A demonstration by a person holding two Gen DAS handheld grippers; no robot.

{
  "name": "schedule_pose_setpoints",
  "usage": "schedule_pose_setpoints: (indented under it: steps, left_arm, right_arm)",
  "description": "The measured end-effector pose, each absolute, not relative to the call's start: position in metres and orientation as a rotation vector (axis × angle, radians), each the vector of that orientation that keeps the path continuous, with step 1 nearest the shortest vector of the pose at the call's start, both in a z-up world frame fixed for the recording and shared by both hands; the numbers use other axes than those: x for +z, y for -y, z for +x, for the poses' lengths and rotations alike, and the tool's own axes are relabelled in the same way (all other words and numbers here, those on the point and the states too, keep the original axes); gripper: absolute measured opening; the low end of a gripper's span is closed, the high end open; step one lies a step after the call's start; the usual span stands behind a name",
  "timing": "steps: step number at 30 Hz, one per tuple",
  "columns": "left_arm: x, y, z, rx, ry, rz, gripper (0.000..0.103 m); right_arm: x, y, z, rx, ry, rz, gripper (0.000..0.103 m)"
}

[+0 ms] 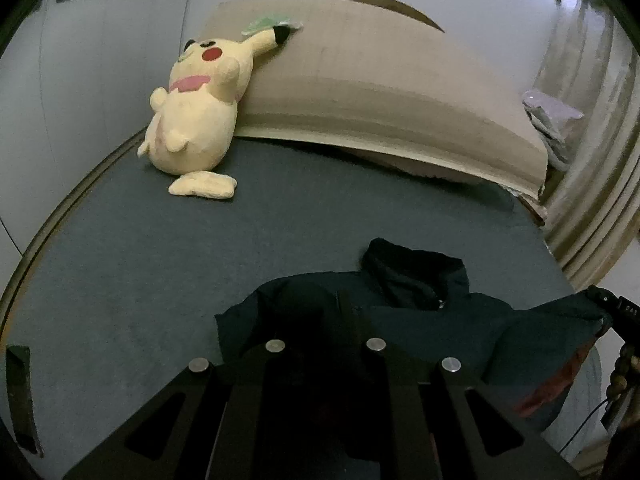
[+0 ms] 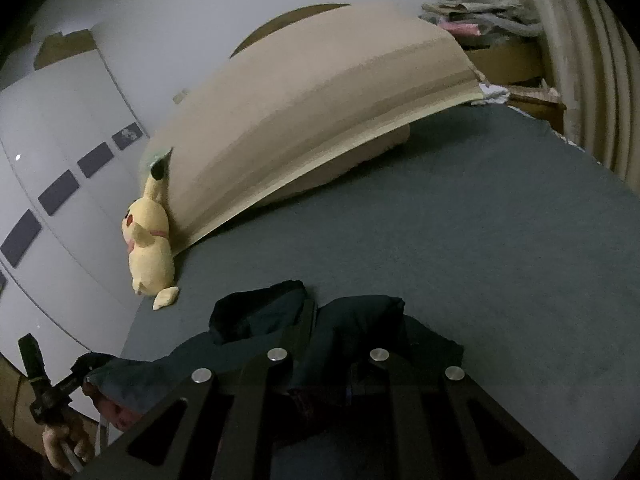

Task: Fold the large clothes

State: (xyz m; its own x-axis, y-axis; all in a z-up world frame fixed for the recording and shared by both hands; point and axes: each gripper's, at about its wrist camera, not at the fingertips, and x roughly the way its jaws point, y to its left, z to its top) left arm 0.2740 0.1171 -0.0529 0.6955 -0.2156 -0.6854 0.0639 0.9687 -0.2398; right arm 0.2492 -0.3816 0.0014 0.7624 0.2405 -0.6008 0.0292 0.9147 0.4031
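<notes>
A dark navy jacket point(image 1: 420, 312) with a collar and a reddish lining lies bunched at the near edge of the grey-blue bed point(image 1: 200, 260). It also shows in the right wrist view point(image 2: 352, 332). My left gripper point(image 1: 324, 320) is buried in the jacket's dark cloth and its fingertips are hidden. In the right wrist view it appears at the lower left point(image 2: 80, 368), gripping the jacket's edge. My right gripper point(image 2: 328, 332) is shut on a fold of the jacket; in the left wrist view it holds the cloth at the far right point(image 1: 600, 304).
A yellow plush toy point(image 1: 196, 112) leans against a large beige cushion point(image 1: 380, 88) at the head of the bed; both also show in the right wrist view point(image 2: 150, 248). White wardrobe doors point(image 1: 80, 80) stand to the left. Curtains point(image 1: 592, 160) and piled cloth point(image 2: 480, 12) are at the right.
</notes>
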Motion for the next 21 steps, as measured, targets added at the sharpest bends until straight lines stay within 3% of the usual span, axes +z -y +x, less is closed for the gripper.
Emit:
schedule_pose_setpoints:
  steps: [21]
  left_arm:
    - [-0.094,-0.107,0.346,-0.145,-0.903,-0.195,0.010]
  right_arm:
    - [-0.052,0.389,0.332,0.071,-0.833,0.435,0.010]
